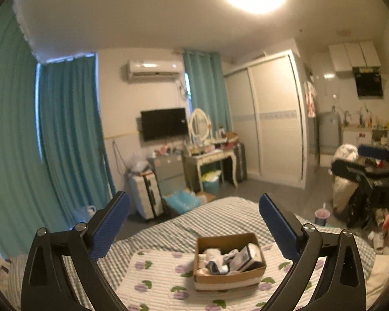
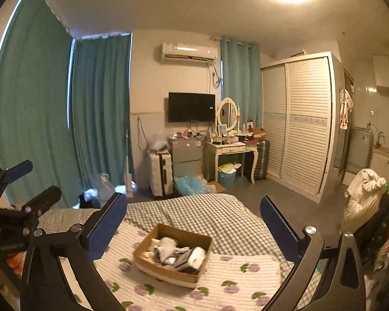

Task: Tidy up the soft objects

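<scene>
Here, a bed (image 1: 220,212) is filling the lower part of both views, wearing a grey checked sheet under a white quilt (image 1: 158,274) printed with purple flowers. Beyond it, teal curtains (image 1: 70,129) are hanging along the far wall, a white slatted wardrobe (image 2: 298,124) is standing to the right, and a dark television (image 2: 191,107) is sitting beside a dressing table (image 2: 233,147) with an oval mirror. Nothing is lying between the grippers and the box. The left gripper (image 1: 194,228) and the right gripper (image 2: 194,225) are both hovering above the quilt, held level, jaws spread wide and holding nothing, blue ribbed pads (image 1: 109,228) facing inward. Sitting on the quilt, a shallow cardboard box (image 2: 142,259) is holding rumpled white and grey socks (image 2: 179,254), soft and loosely heaped
</scene>
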Available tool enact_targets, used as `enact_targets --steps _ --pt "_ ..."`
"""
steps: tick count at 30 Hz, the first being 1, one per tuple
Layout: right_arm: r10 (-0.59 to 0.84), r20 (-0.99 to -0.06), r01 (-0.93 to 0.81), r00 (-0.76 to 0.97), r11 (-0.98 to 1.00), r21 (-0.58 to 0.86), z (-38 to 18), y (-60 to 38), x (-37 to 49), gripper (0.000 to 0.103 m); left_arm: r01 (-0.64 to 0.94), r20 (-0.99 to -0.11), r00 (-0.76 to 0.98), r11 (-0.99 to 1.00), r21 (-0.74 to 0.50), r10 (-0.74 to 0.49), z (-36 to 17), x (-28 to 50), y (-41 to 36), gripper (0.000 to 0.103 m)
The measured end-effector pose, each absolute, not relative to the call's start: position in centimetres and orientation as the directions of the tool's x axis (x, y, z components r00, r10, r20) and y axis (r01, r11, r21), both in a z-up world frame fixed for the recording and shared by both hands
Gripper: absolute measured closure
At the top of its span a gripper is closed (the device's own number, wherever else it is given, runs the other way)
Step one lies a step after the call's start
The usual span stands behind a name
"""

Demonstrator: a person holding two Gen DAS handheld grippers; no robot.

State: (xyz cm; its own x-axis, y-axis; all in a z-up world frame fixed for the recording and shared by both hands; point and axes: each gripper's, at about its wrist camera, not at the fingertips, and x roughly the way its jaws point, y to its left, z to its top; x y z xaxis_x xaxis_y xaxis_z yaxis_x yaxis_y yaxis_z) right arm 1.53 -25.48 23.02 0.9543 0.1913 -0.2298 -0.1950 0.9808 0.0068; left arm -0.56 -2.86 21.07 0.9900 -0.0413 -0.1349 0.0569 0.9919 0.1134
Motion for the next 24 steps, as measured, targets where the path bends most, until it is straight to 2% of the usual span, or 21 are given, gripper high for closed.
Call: enact_targets --steps 6,12,18,24 --pt "0.189 -0.214 -0.174 0.958 0.981 0.087 16.7 -24.7 -2.0 0.000 0.033 -0.094 0.995 0.995 0.099 -0.024 17.6 -1.7 -1.3 0.001" --pt "0.168 -0.197 -0.145 0.966 0.981 0.127 8.3 -22.9 -0.8 0.000 0.025 -0.140 0.990 0.995 0.099 -0.011 11.0 0.2 -0.3 0.001" --pt "0.159 -0.291 -0.114 0.943 0.979 0.167 1.8 -22.6 3.8 0.000 0.023 -0.236 0.972 0.994 0.104 0.002 4.5 3.2 -0.2 0.001" --pt "0.132 -0.351 -0.092 0.927 0.987 0.129 -0.8 -22.1 6.3 0.000 0.050 -0.297 0.954 0.997 0.060 -0.030 1.7 4.9 0.1 0.001"
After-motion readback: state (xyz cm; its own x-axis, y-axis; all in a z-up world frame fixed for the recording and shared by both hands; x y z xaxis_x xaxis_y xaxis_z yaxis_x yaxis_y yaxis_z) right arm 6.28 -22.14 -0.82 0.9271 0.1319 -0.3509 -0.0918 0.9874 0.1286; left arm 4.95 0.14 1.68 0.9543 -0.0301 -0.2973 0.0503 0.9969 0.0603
